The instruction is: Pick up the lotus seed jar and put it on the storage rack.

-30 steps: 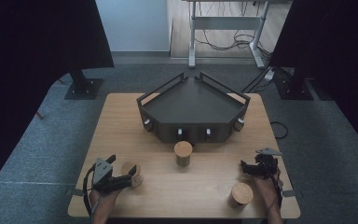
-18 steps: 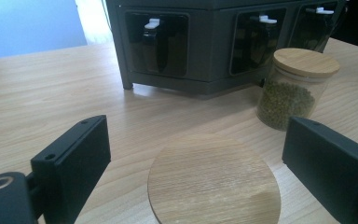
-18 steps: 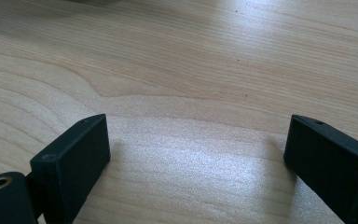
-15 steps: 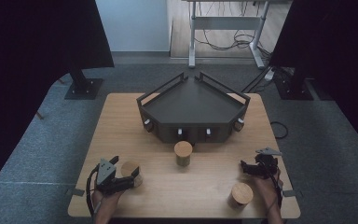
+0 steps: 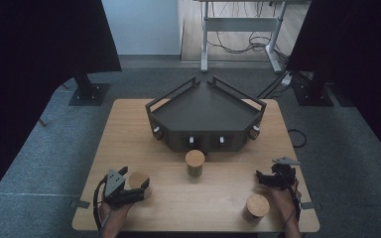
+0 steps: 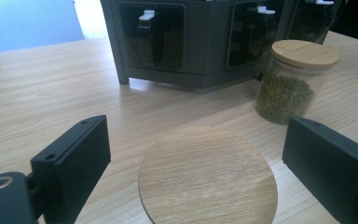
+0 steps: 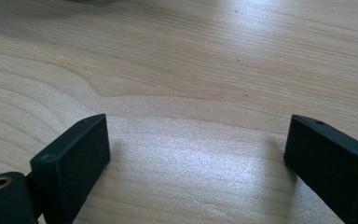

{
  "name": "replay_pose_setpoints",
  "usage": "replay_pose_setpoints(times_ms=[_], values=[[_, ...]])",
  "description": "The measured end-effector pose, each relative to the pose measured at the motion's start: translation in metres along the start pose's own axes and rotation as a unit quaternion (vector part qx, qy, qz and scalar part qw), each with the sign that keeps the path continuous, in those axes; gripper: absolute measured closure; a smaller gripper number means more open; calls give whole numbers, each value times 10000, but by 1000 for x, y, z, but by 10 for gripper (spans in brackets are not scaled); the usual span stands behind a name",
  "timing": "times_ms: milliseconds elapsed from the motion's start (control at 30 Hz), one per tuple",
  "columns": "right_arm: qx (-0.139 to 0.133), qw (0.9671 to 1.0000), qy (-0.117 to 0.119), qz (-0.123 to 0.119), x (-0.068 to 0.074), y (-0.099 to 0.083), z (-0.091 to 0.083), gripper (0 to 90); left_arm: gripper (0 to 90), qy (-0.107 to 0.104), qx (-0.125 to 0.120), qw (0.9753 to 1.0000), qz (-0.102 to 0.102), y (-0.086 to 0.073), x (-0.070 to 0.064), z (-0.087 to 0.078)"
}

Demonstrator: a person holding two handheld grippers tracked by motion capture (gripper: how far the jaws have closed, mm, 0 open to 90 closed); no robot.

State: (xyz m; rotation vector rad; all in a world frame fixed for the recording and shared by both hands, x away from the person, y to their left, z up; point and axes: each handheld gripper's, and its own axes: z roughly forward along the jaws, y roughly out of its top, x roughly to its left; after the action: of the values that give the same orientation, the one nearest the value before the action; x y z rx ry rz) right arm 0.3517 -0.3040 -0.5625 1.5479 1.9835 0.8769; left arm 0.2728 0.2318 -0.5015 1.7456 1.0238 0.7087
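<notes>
My left gripper (image 5: 138, 191) sits at the near left corner of the tabletop (image 5: 129, 134), jaws spread wide, and the jar with the wooden lid (image 6: 208, 178) stands right between them, not yet touched as far as I can judge. In the left gripper view there's a gap on each side of the lid, a bit more on one side than the other, so I'm straddling it, not pinching it. The jar stands upright, its axis vertical, the lid's round face looking up at me; closing straight in across its width looks like the coming move. From the high view the same lid (image 5: 139, 179) peeks out just beyond my left hand (image 5: 110, 210). Over on the near right, my right gripper (image 5: 262, 179) is spread open too, over bare wood in its own view (image 7: 196, 158), holding nothing. A second jar (image 5: 256, 207) stands just beside my right hand, nearer the table edge than the gripper tip. Farther out, mid-table, a third jar (image 5: 195, 162); the left gripper view shows it is glass filled with green beans (image 6: 292, 84), which the high view is too dim to tell. Beyond it sits the dark angular tray stand (image 5: 206, 106) with small white latches on its front panels.
</notes>
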Motion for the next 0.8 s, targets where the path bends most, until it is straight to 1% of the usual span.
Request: replay_pose_setpoints(times_ms=[400,800], values=[[-1,10000,8,-9,0,0,0,62,72,-6,38,10000,-17,-2,-1,2],[-1,10000,8,-9,0,0,0,62,72,-8,118,9999,11,-6,-2,4]])
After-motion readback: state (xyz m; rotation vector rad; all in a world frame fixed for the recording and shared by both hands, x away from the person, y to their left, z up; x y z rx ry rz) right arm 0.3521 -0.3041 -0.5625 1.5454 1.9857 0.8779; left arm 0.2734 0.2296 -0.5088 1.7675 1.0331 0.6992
